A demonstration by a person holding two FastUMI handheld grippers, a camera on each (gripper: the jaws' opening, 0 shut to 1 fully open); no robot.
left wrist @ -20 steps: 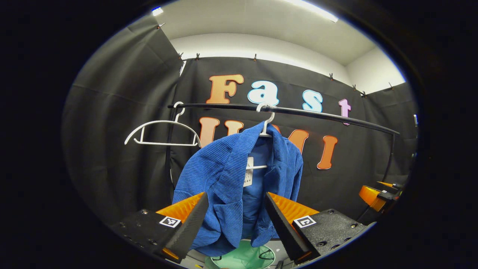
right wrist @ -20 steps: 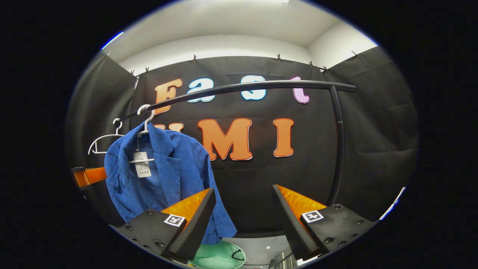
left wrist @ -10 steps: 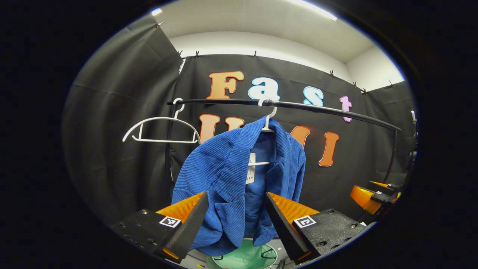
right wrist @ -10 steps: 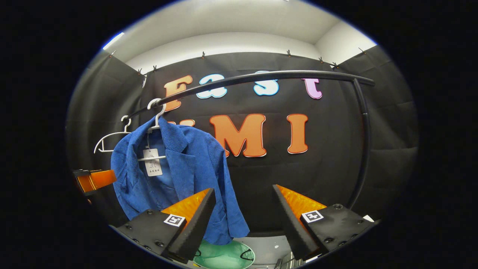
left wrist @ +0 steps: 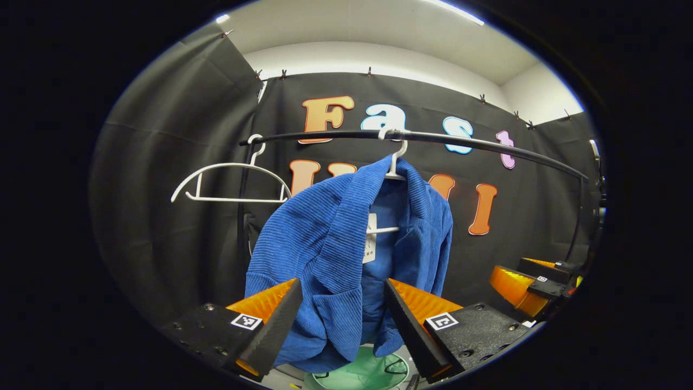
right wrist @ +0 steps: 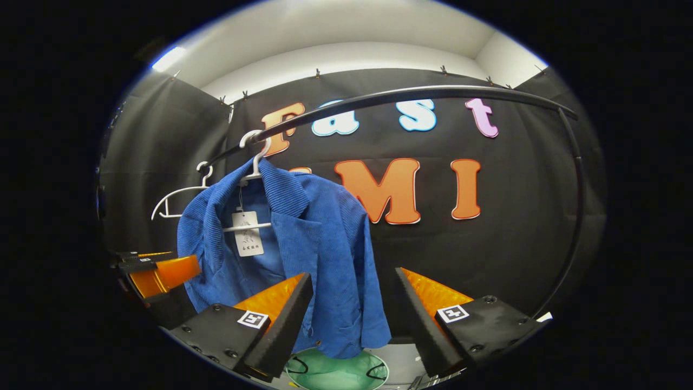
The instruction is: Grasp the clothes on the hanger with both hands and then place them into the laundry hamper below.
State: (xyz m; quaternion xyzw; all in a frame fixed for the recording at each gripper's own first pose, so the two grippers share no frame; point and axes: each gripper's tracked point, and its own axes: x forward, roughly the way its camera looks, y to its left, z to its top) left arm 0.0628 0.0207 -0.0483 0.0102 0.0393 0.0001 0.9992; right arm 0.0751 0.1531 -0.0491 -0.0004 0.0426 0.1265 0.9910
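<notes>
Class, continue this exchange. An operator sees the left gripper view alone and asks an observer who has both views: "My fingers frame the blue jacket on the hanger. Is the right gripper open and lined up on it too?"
Observer: The right gripper is open and grips nothing.
Operator: Is it centred on the jacket?
Observer: No. In the right gripper view the blue jacket hangs behind the finger on that view's left; the other finger stands before the black wall.
Operator: Where is the hamper from there?
Observer: The green hamper lies under the jacket's hem, low between those two fingers.
</notes>
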